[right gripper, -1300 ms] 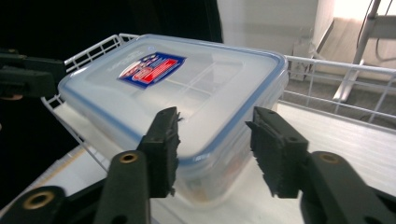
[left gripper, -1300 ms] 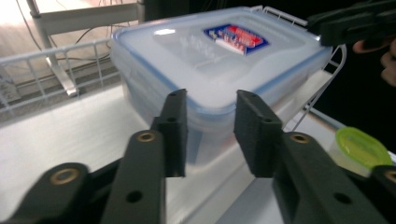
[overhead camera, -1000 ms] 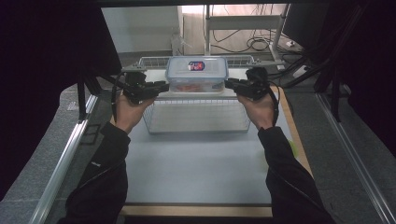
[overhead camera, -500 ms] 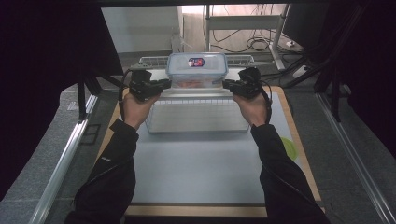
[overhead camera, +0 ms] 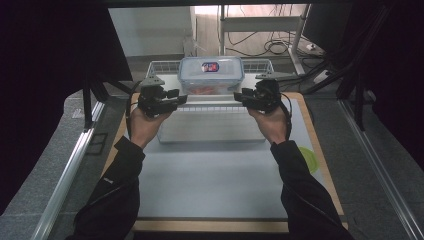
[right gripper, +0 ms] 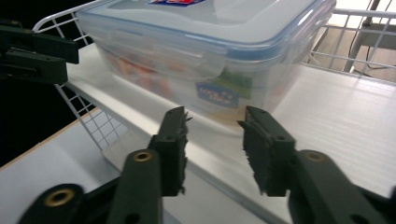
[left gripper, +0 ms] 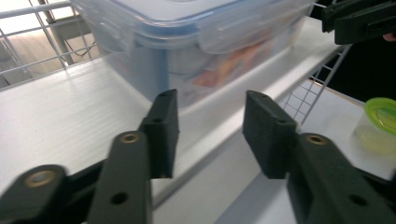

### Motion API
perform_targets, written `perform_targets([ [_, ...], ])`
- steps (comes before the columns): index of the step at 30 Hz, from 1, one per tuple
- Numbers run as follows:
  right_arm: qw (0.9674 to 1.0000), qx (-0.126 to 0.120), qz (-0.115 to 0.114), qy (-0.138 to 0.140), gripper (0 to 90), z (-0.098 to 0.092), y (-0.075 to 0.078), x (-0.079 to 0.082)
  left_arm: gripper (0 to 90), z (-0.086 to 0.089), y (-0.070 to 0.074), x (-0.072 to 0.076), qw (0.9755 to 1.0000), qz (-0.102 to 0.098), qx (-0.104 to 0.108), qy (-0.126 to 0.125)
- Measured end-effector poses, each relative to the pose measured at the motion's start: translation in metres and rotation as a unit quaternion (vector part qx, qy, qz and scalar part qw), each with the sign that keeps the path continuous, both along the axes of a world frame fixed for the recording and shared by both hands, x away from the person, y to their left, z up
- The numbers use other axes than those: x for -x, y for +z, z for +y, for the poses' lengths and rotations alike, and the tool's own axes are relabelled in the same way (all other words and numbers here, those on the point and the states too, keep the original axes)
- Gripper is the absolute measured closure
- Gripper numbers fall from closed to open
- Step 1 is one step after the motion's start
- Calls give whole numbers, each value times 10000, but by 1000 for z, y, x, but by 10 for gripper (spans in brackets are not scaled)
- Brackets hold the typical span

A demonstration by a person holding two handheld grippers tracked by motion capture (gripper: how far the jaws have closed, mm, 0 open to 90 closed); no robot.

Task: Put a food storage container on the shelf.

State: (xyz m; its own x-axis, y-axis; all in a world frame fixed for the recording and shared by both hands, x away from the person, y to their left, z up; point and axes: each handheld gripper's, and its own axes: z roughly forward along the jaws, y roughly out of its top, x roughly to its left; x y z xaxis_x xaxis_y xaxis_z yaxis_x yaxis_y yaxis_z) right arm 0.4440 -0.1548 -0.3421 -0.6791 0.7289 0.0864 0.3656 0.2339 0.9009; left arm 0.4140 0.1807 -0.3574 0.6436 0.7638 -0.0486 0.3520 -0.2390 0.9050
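Left gripper point(overhead camera: 176, 98): jaws just opened, nothing between | right gripper point(overhead camera: 241, 97): jaws just opened, empty | lidded clear container point(overhead camera: 211, 75): between both grippers, apart from each, on white shelf point(overhead camera: 210, 122) in wire rack point(overhead camera: 160, 66)

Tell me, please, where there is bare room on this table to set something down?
The wide grey mat between the person's sleeves, in front of the white shelf, is bare. The shelf's top beside the clip-lid food container has free strips. It is crowded near the green-lidded cup at the right edge.
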Motion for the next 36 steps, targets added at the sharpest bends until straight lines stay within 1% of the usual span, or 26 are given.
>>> perform_targets([
  [1, 10000, 19, -29, 31, 537, 0, -1, 3, 496, -1, 0, 3, 10000, -29, -42, -8],
  [2, 10000, 19, -29, 31, 537, 0, -1, 3, 472, -2, 0, 7, 9999, -64, -78, -28],
  [3, 9999, 51, -94, 77, 500, 0, -2, 7, 442, -4, 0, 10, 9999, -101, -116, -37],
  [4, 9999, 51, -94, 77, 500, 0, -2, 7, 442, -5, -1, 13, 9998, -132, -166, -41],
  [5, 9998, 68, -133, 91, 486, 0, -2, 9, 416, -7, -2, 17, 9996, -184, -210, -70],
  [6, 9997, 82, -151, 147, 453, -1, -4, 13, 370, -8, -3, 20, 9993, -240, -276, -95],
  [8, 9997, 97, -156, 184, 427, -2, -6, 16, 340, -10, -6, 25, 9990, -274, -323, -130],
  [9, 9997, 97, -156, 184, 427, -2, -6, 16, 340, -11, -8, 27, 9989, -277, -329, -160],
  [13, 9993, 205, -115, 290, 382, -3, -12, 22, 282, -15, -17, 34, 9990, -188, -298, -260],
  [16, 9990, 267, -162, 334, 353, -4, -15, 28, 222, -17, -25, 38, 9988, -116, -352, -333],
  [19, 9986, 300, -194, 399, 312, -6, -19, 36, 184, -18, -30, 43, 9980, -135, -502, -359],
  [23, 9983, 319, -214, 445, 280, -7, -23, 43, 159, -21, -36, 54, 9975, -107, -536, -449],
  [25, 9980, 344, -269, 449, 257, -9, -26, 48, 138, -22, -39, 59, 9972, -122, -559, -484],
  [26, 9979, 350, -298, 463, 230, -10, -28, 53, 121, -22, -40, 61, 9972, -115, -550, -499],
  [27, 9979, 350, -298, 463, 230, -10, -28, 53, 121, -23, -42, 63, 9971, -98, -553, -518],
  [29, 9978, 357, -303, 471, 202, -11, -31, 58, 111, -24, -46, 68, 9968, -60, -560, -575],
  [30, 9974, 371, -297, 538, 180, -11, -35, 63, 102, -24, -48, 71, 9967, -54, -553, -598],
  [31, 9974, 374, -280, 553, 172, -11, -36, 65, 101, -24, -49, 73, 9966, -53, -537, -621],
  [34, 9970, 412, -275, 595, 168, -11, -40, 69, 100, -23, -56, 79, 9962, -45, -467, -736],
  [36, 9966, 474, -262, 621, 165, -10, -44, 74, 99, -22, -60, 84, 9960, -70, -476, -756],
])
